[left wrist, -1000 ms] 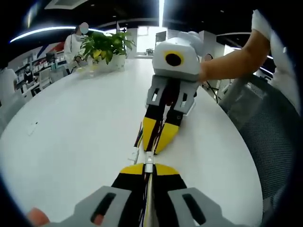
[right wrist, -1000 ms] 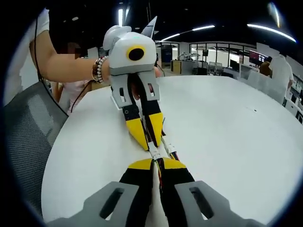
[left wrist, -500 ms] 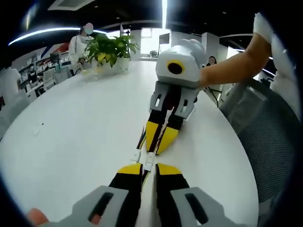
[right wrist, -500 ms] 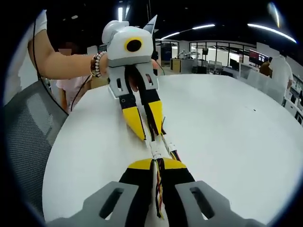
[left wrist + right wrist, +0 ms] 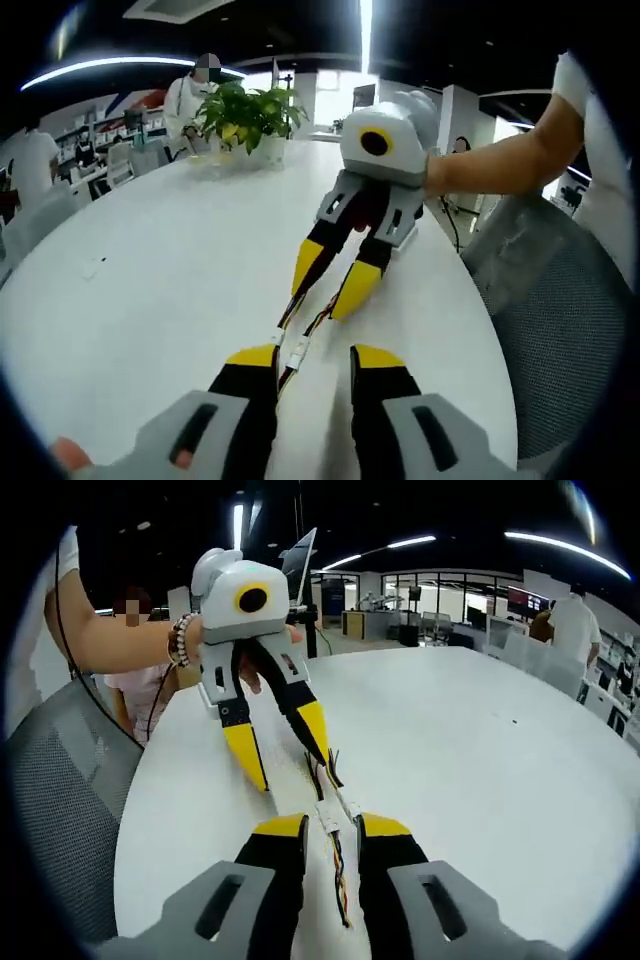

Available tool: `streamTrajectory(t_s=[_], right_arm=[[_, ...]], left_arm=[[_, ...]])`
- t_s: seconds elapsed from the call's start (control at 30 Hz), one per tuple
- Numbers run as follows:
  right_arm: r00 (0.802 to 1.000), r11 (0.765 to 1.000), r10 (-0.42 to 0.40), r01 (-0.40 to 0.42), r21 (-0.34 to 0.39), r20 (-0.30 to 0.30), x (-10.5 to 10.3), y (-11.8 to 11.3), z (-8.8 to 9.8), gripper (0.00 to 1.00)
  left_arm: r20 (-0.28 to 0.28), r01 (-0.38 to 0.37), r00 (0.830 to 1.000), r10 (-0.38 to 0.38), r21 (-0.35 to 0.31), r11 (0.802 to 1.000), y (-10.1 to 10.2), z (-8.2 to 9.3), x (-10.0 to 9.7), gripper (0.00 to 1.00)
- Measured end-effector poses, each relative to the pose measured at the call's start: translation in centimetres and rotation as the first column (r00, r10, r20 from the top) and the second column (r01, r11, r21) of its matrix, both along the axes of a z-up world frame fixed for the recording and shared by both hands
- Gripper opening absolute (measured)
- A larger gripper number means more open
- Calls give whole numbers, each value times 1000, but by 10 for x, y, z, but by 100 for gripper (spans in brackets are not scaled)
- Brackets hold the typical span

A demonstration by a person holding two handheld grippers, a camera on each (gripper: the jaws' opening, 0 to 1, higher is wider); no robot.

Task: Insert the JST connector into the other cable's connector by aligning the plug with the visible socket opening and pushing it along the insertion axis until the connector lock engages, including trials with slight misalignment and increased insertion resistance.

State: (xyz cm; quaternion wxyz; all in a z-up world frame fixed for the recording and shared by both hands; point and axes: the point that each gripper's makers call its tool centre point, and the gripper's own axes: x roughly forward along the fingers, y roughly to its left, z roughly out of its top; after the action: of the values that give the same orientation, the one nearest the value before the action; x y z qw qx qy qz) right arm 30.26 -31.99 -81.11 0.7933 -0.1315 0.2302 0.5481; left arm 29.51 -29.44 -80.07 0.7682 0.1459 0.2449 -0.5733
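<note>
With both my left gripper (image 5: 313, 362) and right gripper (image 5: 331, 828) spread apart, the small white joined JST connector (image 5: 328, 813) on its thin, limp multicoloured wires (image 5: 339, 885) lies loose on the round white table (image 5: 480, 740) between the jaws, a featherlight, brittle thing I'd pinch by its rigid housing, never the wires.

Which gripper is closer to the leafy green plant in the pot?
Right. The right gripper sits partway toward the green plant; the left gripper faces it from farther back.
</note>
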Motion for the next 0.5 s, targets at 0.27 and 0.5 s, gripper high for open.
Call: streamTrajectory(t_s=[0.27,0.5], right_arm=[[999,999,-45,45,19,-4,-18,-4,23,29],[992,990,-129,129,57,8,-26,-19,46,36]], left_arm=[[-11,-116,993,115,-14,993,28,23,-19,35],[15,-264,963,268,-124,957,47,65,-33,49]])
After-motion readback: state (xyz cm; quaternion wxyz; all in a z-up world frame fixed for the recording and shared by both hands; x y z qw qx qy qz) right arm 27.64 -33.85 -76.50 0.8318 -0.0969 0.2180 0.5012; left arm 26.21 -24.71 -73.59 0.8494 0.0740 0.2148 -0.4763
